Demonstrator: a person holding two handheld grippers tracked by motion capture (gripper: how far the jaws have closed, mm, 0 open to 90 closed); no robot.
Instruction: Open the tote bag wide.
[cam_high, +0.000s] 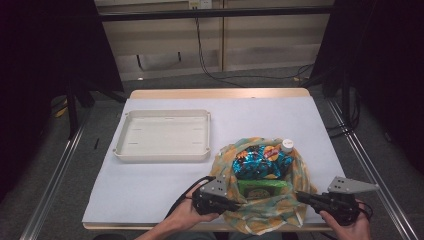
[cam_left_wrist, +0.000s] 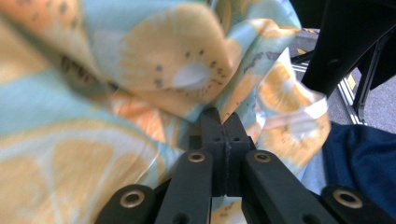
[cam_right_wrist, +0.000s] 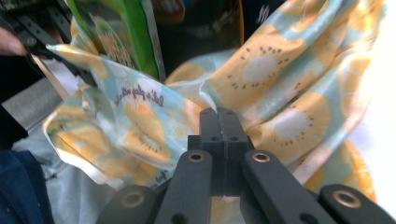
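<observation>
at the near edge of the table the person's left hand (cam_high: 182, 215) holds the left gripper (cam_high: 235, 205), whose black jaws point right into the near left rim of a soft cloth bag printed with orange and kiwi slices on pale blue (cam_high: 265, 212); in the left gripper view the left gripper (cam_left_wrist: 225, 122) has its jaws pressed flat together with the printed fabric bunched right at their tips, so they look pinched on a fold of the cloth. the right hand (cam_high: 350, 225) holds the right gripper (cam_high: 300, 196) at the bag's near right rim, jaws pointing left, and in the right gripper view the right gripper (cam_right_wrist: 220, 117) is likewise closed tight, with the fabric edge gathered at the tips. the bag sits on the white table cover (cam_high: 150, 185) at the near right, its mouth spread between the two grippers. inside it, nearest, lies a flat green snack packet (cam_high: 262, 188), then a shiny blue and black foil packet (cam_high: 257, 165), and at the far rim a small bottle with a white cap (cam_high: 287, 145) beside a bit of red and yellow wrapper. farther off, well apart to the left, an empty shallow cream plastic tray with rounded corners (cam_high: 165, 156) rests on the cover.
</observation>
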